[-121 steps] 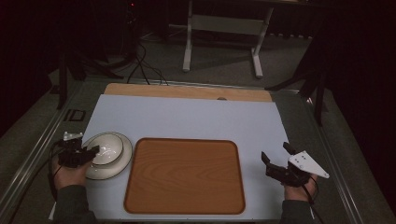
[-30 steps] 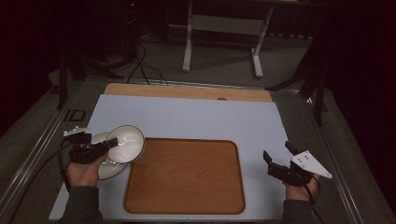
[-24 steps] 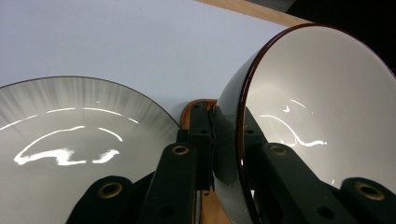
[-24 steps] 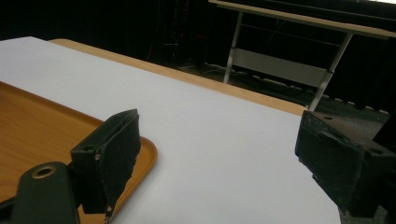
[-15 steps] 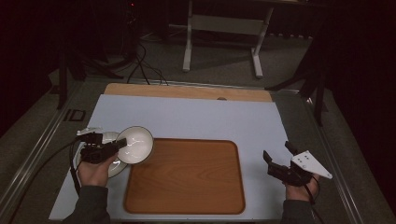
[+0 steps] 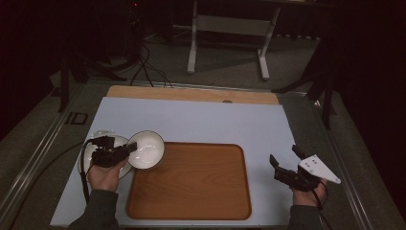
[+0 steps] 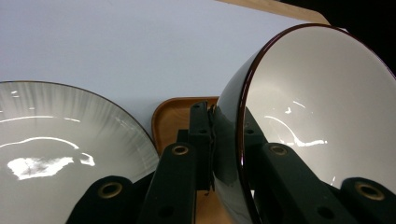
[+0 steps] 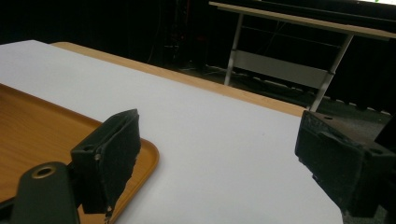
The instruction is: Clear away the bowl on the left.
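Observation:
My left gripper [image 6: 125, 151] is shut on the rim of a white bowl [image 6: 146, 149] with a dark edge. It holds the bowl tilted on its side above the left edge of the wooden tray [image 6: 191, 182]. In the left gripper view one jaw is inside the bowl [image 7: 322, 121] and the other against its outer wall, at my left gripper [image 7: 224, 135]. A pale plate [image 6: 123, 167] lies on the table under that hand, and the plate [image 7: 56, 144] is bare. My right gripper [image 6: 284, 155] hovers right of the tray, open with nothing between its jaws [image 8: 219, 154].
The tray [image 8: 37, 126] lies at the front middle of a white table mat [image 6: 206, 120]. A wooden strip [image 6: 191, 93] runs along the far edge. A metal bench frame [image 6: 230, 28] stands on the floor beyond the table.
My left gripper has lifted the bowl off the plate and carried it right, to the tray's left edge. The right gripper has stayed in place.

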Demonstrator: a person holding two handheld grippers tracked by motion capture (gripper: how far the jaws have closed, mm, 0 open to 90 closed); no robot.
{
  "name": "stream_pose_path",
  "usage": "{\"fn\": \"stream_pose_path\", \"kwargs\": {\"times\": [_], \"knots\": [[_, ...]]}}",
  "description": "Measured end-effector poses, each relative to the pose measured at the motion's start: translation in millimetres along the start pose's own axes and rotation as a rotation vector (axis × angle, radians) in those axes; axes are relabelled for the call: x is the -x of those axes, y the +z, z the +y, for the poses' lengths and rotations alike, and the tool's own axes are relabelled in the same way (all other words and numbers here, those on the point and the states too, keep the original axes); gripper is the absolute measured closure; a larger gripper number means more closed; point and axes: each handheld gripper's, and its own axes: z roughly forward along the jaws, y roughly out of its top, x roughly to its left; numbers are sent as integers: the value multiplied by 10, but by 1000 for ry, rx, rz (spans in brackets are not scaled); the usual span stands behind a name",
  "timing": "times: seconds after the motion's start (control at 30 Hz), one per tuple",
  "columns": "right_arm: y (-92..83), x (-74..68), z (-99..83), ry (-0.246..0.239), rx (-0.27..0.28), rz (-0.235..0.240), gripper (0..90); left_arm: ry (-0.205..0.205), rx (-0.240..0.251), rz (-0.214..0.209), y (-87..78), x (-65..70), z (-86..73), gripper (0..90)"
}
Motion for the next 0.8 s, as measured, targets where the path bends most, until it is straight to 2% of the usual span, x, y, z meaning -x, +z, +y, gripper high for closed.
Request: {"fn": "stream_pose_path", "kwargs": {"times": [0.8], "knots": [[5, -6, 1, -3, 1, -1, 137, 48, -37, -12, 228, 220, -52, 825]]}}
